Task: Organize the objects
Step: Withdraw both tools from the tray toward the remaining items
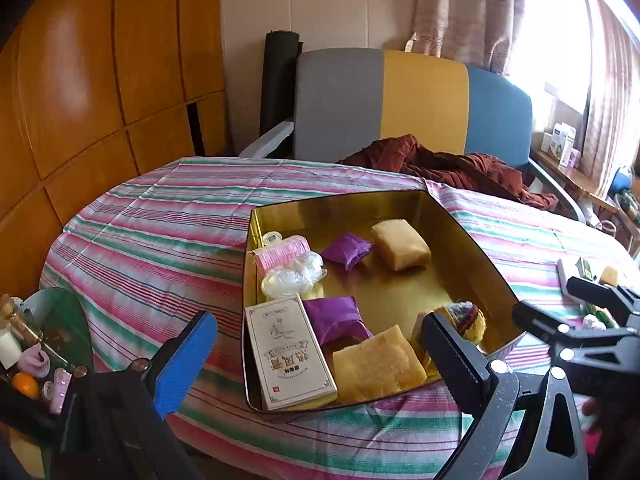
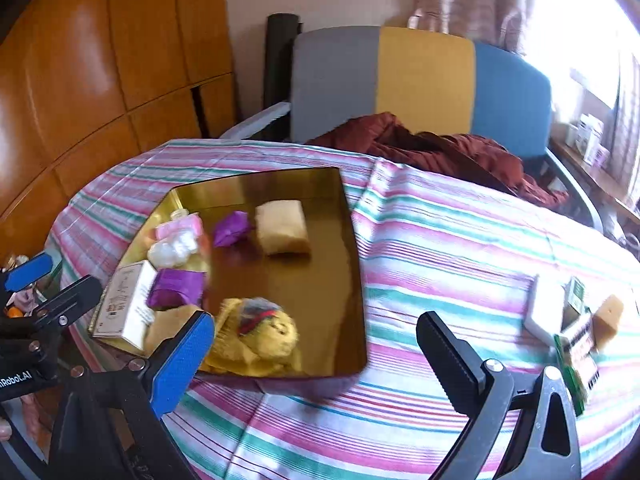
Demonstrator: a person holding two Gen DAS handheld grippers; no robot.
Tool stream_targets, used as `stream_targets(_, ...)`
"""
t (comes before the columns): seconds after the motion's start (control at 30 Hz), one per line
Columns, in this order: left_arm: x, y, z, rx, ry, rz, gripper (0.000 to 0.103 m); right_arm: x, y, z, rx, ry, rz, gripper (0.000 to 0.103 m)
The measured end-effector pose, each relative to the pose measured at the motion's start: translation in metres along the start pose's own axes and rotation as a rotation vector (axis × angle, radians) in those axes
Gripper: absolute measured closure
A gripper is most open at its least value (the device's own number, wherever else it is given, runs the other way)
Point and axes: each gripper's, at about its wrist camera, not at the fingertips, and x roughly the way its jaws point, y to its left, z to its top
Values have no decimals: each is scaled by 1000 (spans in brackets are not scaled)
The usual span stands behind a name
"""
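Left wrist view: left gripper [image 1: 316,350] spread wide, nothing between its fingers, hovering over the near edge of the gold tin tray [image 1: 460,240], which rests on the striped tablecloth [image 1: 160,220]. Inside the tray: a white printed carton [image 1: 290,352] at the near left corner, rigid and flat-sided; two purple pouches [image 1: 334,318], crinkled and soft; two yellow sponge blocks [image 1: 401,244], porous and squashy; a pink ribbed roll [image 1: 282,256] and a clear plastic wad [image 1: 296,274] against the left wall; a knitted multicolour piece [image 1: 464,316] near the right wall. Risk, as judged: the tray's slick, mirror-like floor would let the carton skate under an off-centre pinch, and soft pouches may bunch and slip. Right wrist view: right gripper [image 2: 316,354] likewise spread and empty, just off the tray's near right corner. Well to the right of the tray lie a white block [image 2: 542,308], a green-printed packet [image 2: 576,344] and a tan cube [image 2: 608,316], not yet sorted. The picture is blurred; a hasty reach could nudge the tray or rumple the loose cloth.
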Motion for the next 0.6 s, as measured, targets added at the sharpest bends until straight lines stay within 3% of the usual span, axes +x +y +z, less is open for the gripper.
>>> stream_targets(0.27,5,-11,-6,28,25,-13,0,-1,-28,-15,44,23,-55,0)
stream_targets(0.6,5,-17,-9,49,30,-21,0,-3,-33,-17,38,20,-56,0)
